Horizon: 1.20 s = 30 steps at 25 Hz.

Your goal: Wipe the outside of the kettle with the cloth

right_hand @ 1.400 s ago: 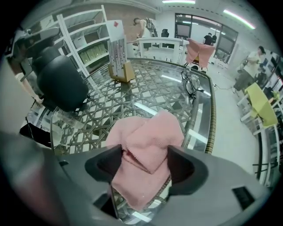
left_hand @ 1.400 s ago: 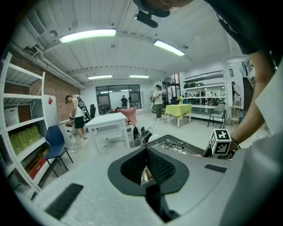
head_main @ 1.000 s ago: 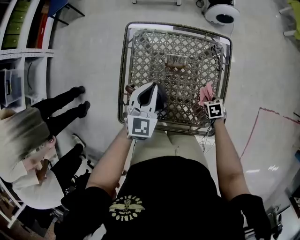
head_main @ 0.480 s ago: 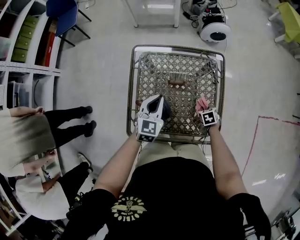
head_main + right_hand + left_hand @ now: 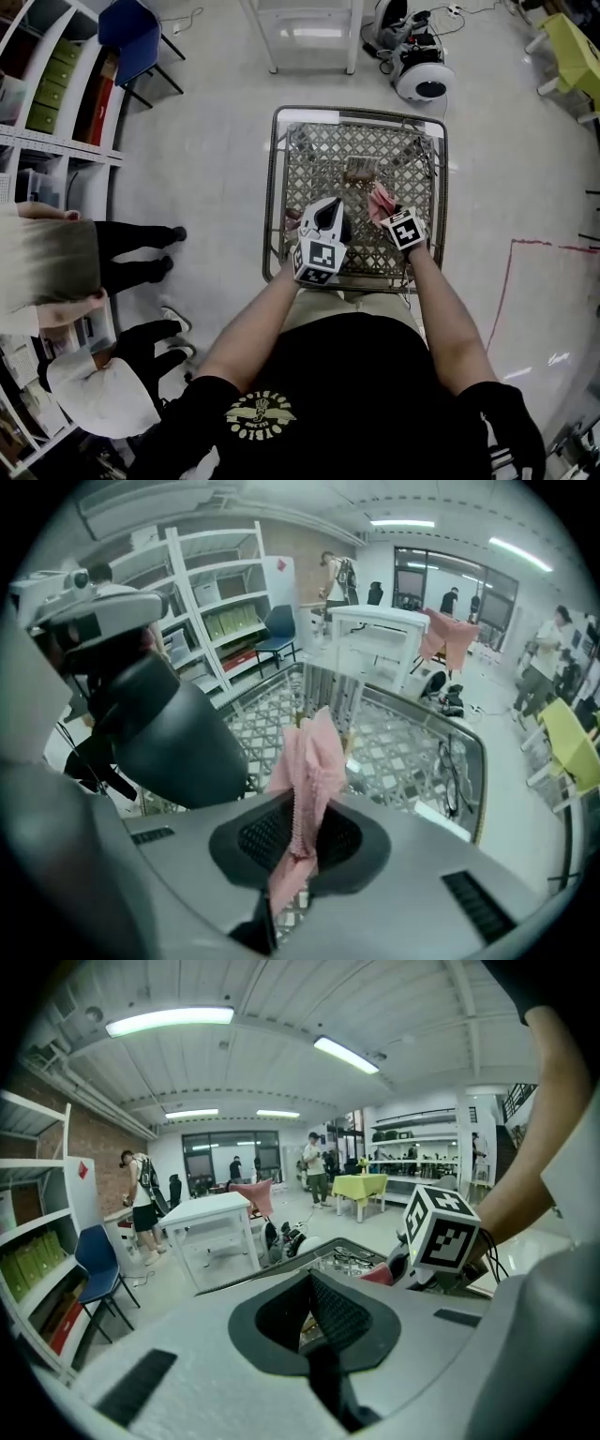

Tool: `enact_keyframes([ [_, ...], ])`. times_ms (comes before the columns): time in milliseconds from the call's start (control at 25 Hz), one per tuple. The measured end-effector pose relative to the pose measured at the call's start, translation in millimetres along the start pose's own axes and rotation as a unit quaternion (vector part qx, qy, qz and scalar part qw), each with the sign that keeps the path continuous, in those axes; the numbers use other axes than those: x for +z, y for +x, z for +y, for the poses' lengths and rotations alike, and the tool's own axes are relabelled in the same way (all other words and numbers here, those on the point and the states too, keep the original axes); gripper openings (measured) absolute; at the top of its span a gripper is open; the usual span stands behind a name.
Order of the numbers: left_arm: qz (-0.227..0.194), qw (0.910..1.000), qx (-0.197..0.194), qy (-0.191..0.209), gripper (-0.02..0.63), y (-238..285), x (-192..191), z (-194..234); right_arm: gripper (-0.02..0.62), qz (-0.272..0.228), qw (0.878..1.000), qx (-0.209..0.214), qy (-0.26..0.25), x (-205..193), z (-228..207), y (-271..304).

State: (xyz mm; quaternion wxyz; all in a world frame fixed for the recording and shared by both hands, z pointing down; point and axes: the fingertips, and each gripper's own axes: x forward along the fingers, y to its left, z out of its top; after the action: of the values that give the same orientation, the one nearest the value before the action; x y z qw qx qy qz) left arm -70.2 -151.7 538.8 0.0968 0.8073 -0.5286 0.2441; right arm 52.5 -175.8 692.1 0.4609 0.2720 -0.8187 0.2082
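- Your right gripper (image 5: 298, 841) has just closed its jaws down narrow on the pink cloth (image 5: 314, 752). The pads pinch it low, and a loose fold stands up past the tips (that free flap is probably what you will wipe with).
- Held that way, the cloth sits above the near-right part of the lattice-topped table (image 5: 361, 141). It looks to be off the weave, not lying on it.
- Your left gripper (image 5: 314, 1321) has its jaws drawn together with nothing between them. Only a sliver of the weave shows through the slot. I read it as parked, ready to steady something.
- I cannot place the kettle for you, since no view shows a clear spout, lid or handle. The dark rounded bulk (image 5: 173, 738) just left of the cloth in the right gripper view may be the kettle. It may also be only the shaded housing of your left gripper, and I cannot tell which.
- Your left forearm (image 5: 258, 314) and right forearm (image 5: 441, 309) both reach forward over the table's near edge. The two grippers are side by side and near each other.
- The right gripper tips steeply down toward the tabletop. The left one points much flatter, out across the room.
- By my judgement the wiping has not begun. The cloth is gripped, and the flap has yet to be brought against the kettle's wall.
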Motion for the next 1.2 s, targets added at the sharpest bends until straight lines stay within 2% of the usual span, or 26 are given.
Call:
enact_keyframes([
  [240,-0.001,0.9999,-0.01,0.004,-0.003,2,0,-5,0.038,-0.046,0.994,0.076,-0.067,46,55,-9],
  [400,-0.001,0.9997,-0.019,0.016,-0.003,0,-3,-8,0.038,-0.054,0.989,0.091,-0.104,56,79,-17],
  [720,0.006,0.9988,-0.044,0.02,-0.003,-4,-7,-4,0.038,-0.038,0.982,0.105,-0.15,40,126,-37],
  [920,0.024,0.9959,-0.052,0.071,-0.003,1,-12,-9,0.038,-0.041,0.987,0.098,-0.124,30,142,-47],
  [1040,0.022,0.9945,-0.058,0.085,-0.003,1,-13,-12,0.038,-0.042,0.989,0.093,-0.106,23,151,-48],
  [1200,0.023,0.9913,-0.085,0.097,-0.003,1,-11,-15,0.038,-0.044,0.992,0.083,-0.085,19,163,-51],
])
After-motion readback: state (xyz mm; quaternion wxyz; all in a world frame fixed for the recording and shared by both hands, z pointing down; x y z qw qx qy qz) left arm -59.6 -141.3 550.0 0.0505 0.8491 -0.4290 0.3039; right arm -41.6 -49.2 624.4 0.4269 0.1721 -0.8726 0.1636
